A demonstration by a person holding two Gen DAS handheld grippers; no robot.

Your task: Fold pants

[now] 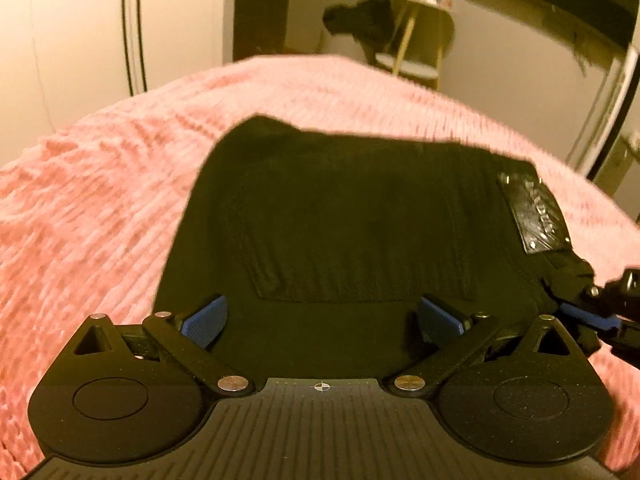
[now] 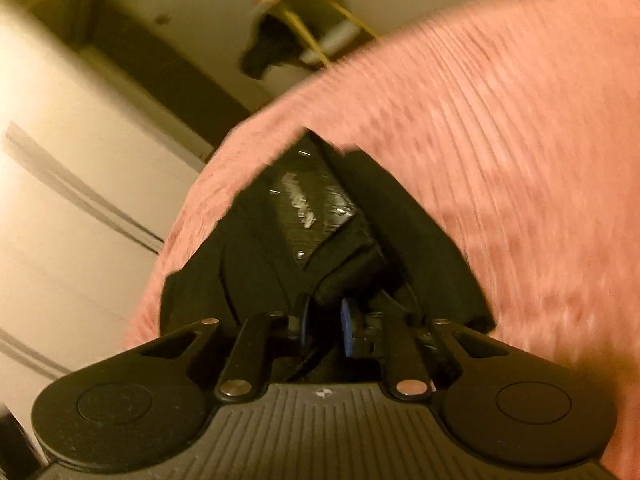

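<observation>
The right claw [image 2: 326, 326] is pressed nearly together, its blue pads [image 2: 347, 330] pinching a bunched edge of the black pants [image 2: 256, 264] close to the waistband, just below the shiny leather patch [image 2: 316, 204]; the view from it is tilted, so the claw sits rolled to one side while it points down at the bed. The left claw [image 1: 320, 320] is spread wide and holds nothing, its blue pads [image 1: 204, 318] standing apart over the near part of the pants [image 1: 340, 220], above a back pocket (whether the tips touch the cloth cannot be told). It too points down and forward. The pants lie flat on a pink ribbed blanket [image 1: 100, 184] covering the bed, waistband toward the right, where the right claw [image 1: 592, 312] grips the fabric's corner.
</observation>
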